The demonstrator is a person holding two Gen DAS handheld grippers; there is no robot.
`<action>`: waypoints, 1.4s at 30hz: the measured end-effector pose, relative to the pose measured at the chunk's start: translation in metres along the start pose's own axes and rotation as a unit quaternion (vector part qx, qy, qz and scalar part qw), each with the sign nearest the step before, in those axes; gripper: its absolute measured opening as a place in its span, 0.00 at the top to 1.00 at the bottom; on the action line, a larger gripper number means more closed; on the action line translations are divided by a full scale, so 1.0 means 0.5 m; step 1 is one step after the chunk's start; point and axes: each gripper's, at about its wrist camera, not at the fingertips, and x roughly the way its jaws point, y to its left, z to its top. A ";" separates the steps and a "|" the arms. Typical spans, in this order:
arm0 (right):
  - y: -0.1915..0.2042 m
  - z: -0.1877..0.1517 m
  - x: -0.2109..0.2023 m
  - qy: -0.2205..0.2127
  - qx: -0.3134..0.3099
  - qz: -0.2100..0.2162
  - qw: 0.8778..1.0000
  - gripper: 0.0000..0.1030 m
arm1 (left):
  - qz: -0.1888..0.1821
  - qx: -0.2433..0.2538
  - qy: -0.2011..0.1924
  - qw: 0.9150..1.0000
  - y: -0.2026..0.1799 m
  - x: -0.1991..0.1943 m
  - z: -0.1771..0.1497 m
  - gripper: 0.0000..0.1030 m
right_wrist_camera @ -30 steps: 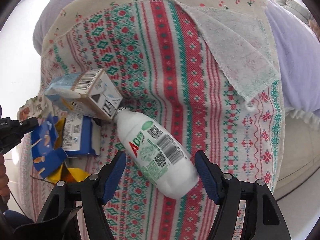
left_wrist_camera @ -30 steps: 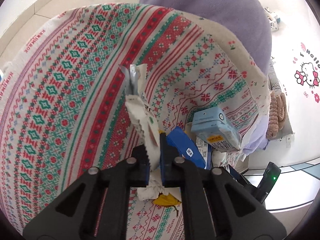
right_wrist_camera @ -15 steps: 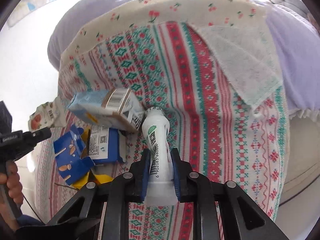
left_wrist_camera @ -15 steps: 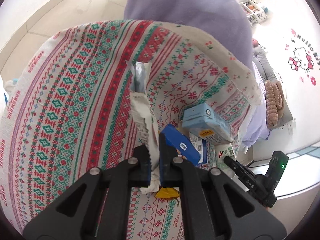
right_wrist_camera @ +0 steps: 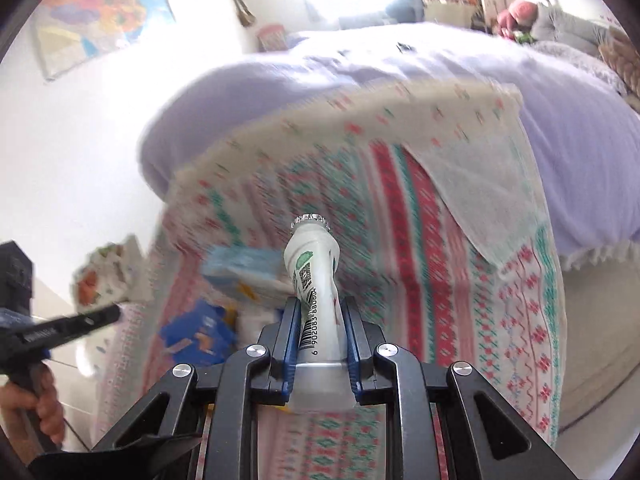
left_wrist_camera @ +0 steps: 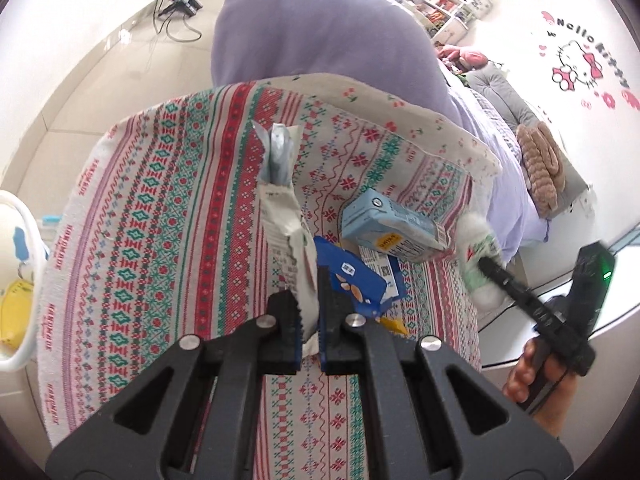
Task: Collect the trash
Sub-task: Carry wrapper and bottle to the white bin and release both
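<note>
Lifted off the patterned cloth (right_wrist_camera: 432,264) since a second ago, the white bottle (right_wrist_camera: 316,280) sits clenched in the right tool (right_wrist_camera: 320,344), center frame. At lower center, the left tool (left_wrist_camera: 308,332) grips a torn wrapper (left_wrist_camera: 284,216) above the blue carton (left_wrist_camera: 392,228).

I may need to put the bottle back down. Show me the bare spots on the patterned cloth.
Bare cloth lies left of the wrapper held in the left gripper, and right of the bottle, toward the folded corner. It is crowded around the pale blue carton and dark blue packet.
</note>
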 end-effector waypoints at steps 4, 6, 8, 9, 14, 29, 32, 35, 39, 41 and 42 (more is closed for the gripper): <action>0.033 0.022 -0.019 -0.021 -0.021 0.023 0.999 0.79 | 0.006 0.015 -0.008 1.000 -0.009 -0.032 -0.009 0.94; 0.066 0.016 -0.008 -0.014 -0.034 0.032 0.999 0.79 | 0.014 0.019 -0.009 1.000 -0.008 -0.034 -0.011 0.94; 0.081 -0.001 -0.009 -0.004 -0.044 0.041 0.998 0.79 | 0.027 0.017 -0.007 0.999 0.003 -0.040 -0.013 0.94; 0.099 -0.006 -0.001 0.003 -0.047 0.051 0.998 0.79 | 0.031 0.013 -0.006 0.999 0.013 -0.046 -0.014 0.94; 0.196 -0.024 0.021 0.017 -0.077 0.092 0.993 0.79 | 0.046 -0.003 -0.007 0.999 0.042 -0.060 -0.015 0.94; 0.423 -0.084 0.150 0.081 -0.121 0.144 0.979 0.79 | 0.072 -0.107 -0.007 0.992 0.242 -0.136 -0.019 0.94; 0.461 -0.108 0.179 0.099 -0.126 0.154 0.975 0.79 | 0.077 -0.149 -0.016 0.986 0.301 -0.161 -0.027 0.94; 0.503 -0.125 0.205 0.117 -0.130 0.170 0.970 0.79 | 0.092 -0.200 -0.034 0.975 0.374 -0.196 -0.036 0.94; 0.560 -0.141 0.229 0.128 -0.134 0.182 0.966 0.79 | 0.095 -0.270 -0.039 0.957 0.452 -0.211 -0.052 0.94; 0.583 -0.147 0.235 0.133 -0.126 0.191 0.964 0.79 | 0.087 -0.292 -0.035 0.952 0.472 -0.207 -0.058 0.94; 0.602 -0.150 0.245 0.137 -0.123 0.198 0.963 0.79 | 0.092 -0.295 -0.035 0.950 0.476 -0.207 -0.060 0.94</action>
